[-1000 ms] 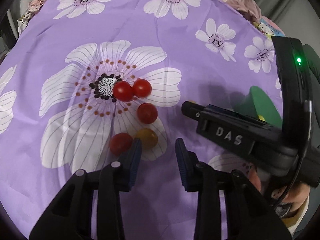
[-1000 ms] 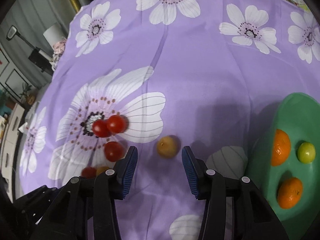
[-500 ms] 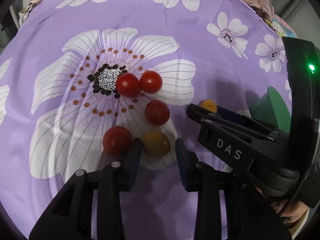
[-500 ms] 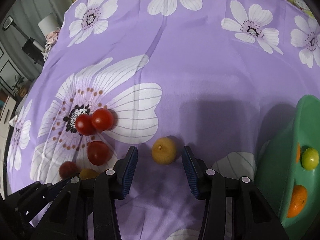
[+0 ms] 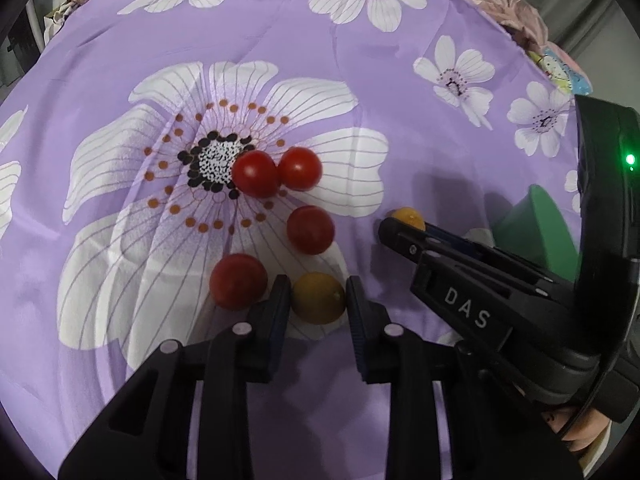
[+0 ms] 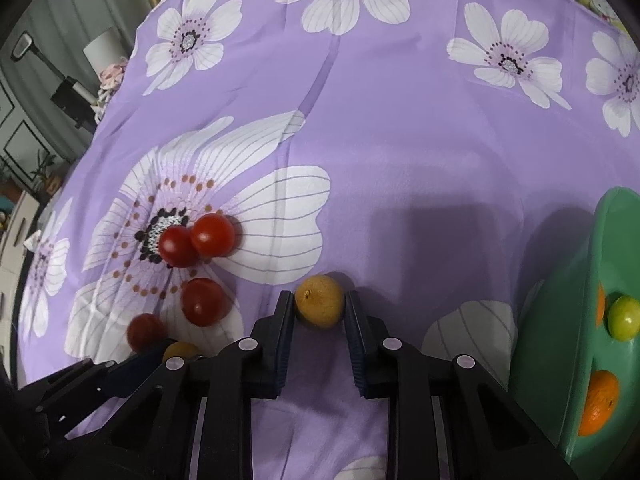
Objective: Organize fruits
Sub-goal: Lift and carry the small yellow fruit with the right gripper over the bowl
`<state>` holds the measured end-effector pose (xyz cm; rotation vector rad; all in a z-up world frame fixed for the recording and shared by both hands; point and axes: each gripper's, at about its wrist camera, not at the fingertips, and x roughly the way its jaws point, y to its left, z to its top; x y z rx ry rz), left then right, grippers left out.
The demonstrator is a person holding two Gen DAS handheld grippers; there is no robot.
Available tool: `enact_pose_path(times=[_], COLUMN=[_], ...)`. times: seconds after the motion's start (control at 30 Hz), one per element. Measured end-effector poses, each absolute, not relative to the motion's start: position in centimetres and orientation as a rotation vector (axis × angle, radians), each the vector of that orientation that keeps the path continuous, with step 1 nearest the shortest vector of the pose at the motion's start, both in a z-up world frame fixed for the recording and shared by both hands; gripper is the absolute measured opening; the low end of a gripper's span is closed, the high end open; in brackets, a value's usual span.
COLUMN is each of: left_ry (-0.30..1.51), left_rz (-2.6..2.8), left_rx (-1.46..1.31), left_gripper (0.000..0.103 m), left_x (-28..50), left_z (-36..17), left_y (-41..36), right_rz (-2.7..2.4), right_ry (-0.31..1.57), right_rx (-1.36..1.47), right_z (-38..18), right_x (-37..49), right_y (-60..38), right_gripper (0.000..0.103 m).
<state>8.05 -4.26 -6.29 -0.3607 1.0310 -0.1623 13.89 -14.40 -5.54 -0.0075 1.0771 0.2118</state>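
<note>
In the left wrist view my left gripper (image 5: 318,298) is open, its fingers on either side of a yellow cherry tomato (image 5: 319,298) on the purple flowered cloth. Several red cherry tomatoes (image 5: 310,229) lie just beyond it. In the right wrist view my right gripper (image 6: 319,304) is open around a second yellow-brown fruit (image 6: 320,301), the pads close to its sides. That fruit (image 5: 408,218) also shows in the left wrist view, at the tip of the right gripper. A green bowl (image 6: 576,320) at the right holds oranges (image 6: 600,408) and a green fruit (image 6: 625,317).
The purple cloth (image 6: 400,140) with white flowers covers the whole surface. Crumpled fabric and a cartoon print (image 5: 560,72) lie past the far right edge. A lamp and furniture (image 6: 72,88) stand beyond the left edge in the right wrist view.
Both grippers have moved forward. The left fingers now straddle the yellow tomato; the right fingers now straddle the yellow-brown fruit. Both stay open.
</note>
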Motion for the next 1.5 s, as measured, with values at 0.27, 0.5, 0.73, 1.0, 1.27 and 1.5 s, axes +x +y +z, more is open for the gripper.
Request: enact_pose_path(times=[0.27,0.5,0.73,1.0,1.27,1.5], left_ry=[0.94,0.853,0.778,0.735,0.701,0.69], left_rz=[-0.179,-0.181,-0.196,-0.228,-0.297,-0.384], left_rx=[-0.34,-0.304,-0.267,-0.248,-0.223,-0.221], left_gripper=[0.028,0.028,0.028,0.028,0.028,0.028], left_x=[6.2,5.2,4.1,3.5,3.2,3.8], left_z=[-2.8,0.0,2.6,4.6,6.1,7.1], left_y=[-4.5,-5.2,-6.2,-7.6,-10.4,-13.4], right_rz=[0.243,0.282,0.313,0.303,0.265,0.198], right_ry=[0.987,0.886,0.788,0.731,0.667,0.65], right_rx=[0.077,0.13,0.146,0.172,0.212,0.248], right_z=[-2.0,1.4,4.6,7.2,9.6,10.5], right_x=[12.1,10.1,7.6,5.4,3.1,2.4], right_y=[-16.2,-17.3,-18.2,-19.8,-22.4,-25.3], right_gripper=[0.027,0.027,0.027,0.027,0.027,0.027])
